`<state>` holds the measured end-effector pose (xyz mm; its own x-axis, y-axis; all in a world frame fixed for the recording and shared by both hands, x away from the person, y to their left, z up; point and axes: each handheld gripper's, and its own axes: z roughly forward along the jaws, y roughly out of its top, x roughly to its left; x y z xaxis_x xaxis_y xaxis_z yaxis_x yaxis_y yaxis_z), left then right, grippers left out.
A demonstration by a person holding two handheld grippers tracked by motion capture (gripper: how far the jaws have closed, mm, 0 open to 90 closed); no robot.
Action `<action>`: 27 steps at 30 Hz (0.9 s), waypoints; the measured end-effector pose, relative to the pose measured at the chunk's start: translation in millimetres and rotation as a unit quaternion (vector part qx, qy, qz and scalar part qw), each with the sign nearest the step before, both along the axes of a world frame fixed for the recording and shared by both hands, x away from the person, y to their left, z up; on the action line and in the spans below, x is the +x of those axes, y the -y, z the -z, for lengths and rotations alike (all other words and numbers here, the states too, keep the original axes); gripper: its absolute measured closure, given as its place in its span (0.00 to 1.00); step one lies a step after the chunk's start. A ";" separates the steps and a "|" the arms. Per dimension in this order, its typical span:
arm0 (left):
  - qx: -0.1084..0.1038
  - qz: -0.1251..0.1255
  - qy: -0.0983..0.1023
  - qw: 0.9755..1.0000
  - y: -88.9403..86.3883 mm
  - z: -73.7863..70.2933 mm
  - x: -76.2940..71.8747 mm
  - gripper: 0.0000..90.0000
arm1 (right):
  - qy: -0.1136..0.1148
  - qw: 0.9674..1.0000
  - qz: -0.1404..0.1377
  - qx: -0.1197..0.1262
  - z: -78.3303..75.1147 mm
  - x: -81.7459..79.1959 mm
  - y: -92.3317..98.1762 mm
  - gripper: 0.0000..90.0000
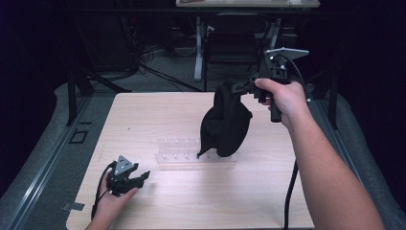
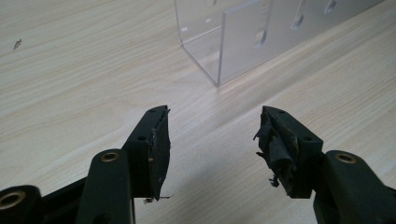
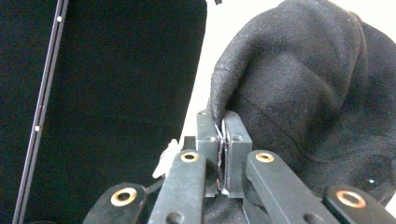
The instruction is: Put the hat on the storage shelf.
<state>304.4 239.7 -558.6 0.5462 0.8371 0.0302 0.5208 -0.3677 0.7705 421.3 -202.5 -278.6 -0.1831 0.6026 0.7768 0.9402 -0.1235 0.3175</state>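
Note:
A black cloth cap (image 1: 225,122) hangs above the middle of the wooden table (image 1: 143,115), its lower edge over a clear acrylic rack (image 1: 191,153). My right gripper (image 1: 234,87) holds the cap from the top, raised at the right rear of the table. In the right gripper view its jaws (image 3: 222,123) are pressed together on the cap's fabric edge (image 3: 299,93). My left gripper (image 1: 141,177) rests low near the table's front left, open and empty. In the left gripper view its jaws (image 2: 212,135) stand apart, pointing at the clear rack's corner (image 2: 233,42).
Dark floor, cables and a desk frame (image 1: 198,48) lie beyond the table's far edge. A black cable (image 1: 289,191) trails down from the right gripper along the forearm. Grey floor rails run along the table's left side.

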 end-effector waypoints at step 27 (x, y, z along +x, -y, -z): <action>-0.010 0.013 0.006 1.000 8.6 -8.1 -1.6 0.49 | 0.001 1.000 -0.022 0.005 19.2 12.2 -31.8 0.97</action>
<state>302.7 231.0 -550.5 0.5682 0.8226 0.0208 0.5009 -0.3658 0.7844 433.4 -170.7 -297.8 -0.2104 0.5868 0.7819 0.9442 -0.0853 0.3181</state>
